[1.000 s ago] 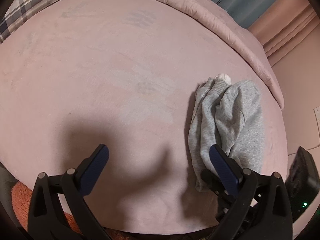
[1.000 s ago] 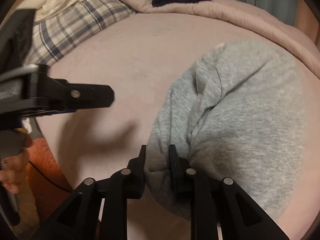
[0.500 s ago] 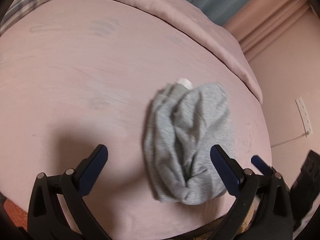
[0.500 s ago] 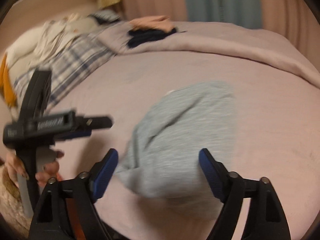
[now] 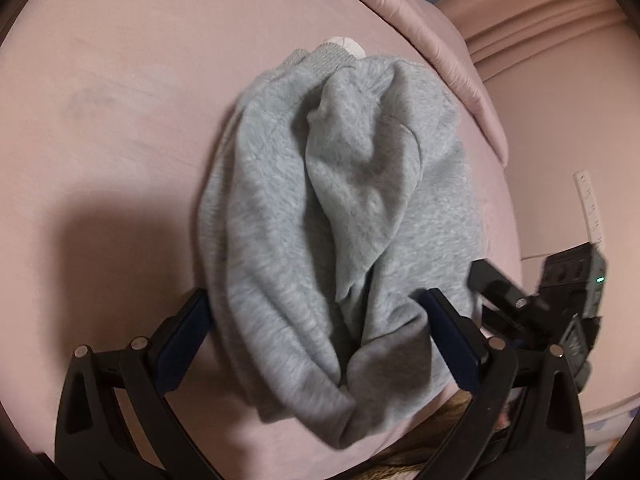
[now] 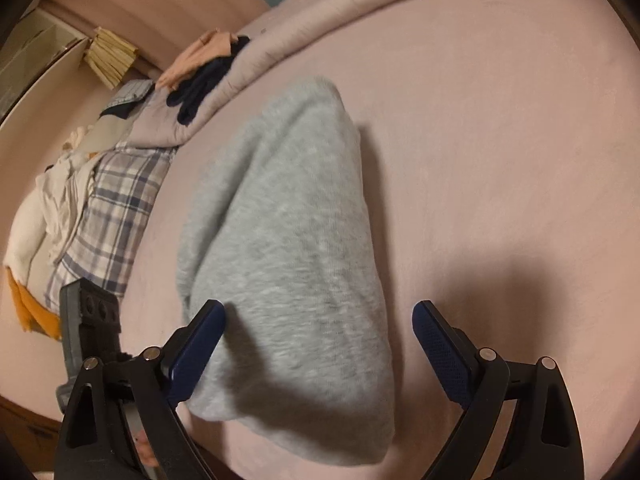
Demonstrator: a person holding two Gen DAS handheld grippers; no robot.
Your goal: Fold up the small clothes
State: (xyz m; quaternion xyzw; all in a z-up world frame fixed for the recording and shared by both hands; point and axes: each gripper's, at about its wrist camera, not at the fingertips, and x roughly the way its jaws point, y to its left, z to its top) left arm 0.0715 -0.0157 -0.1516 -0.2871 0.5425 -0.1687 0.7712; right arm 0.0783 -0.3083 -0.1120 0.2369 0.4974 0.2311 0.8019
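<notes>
Pink bed (image 5: 120, 120), rumpled grey garment (image 5: 340, 200) (perhaps folded), left gripper (image 5: 320, 320) and right gripper (image 6: 318, 328) wide, gripping nothing.

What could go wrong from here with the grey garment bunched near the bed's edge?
1. The grey garment lies crumpled in thick folds; the left tongs, open around its near end, could pinch several layers at once.
2. That end sits close to the edge of the pink bed, so a pull may drag it off.
3. The right tongs have just opened beside it; both tools could collide.
</notes>
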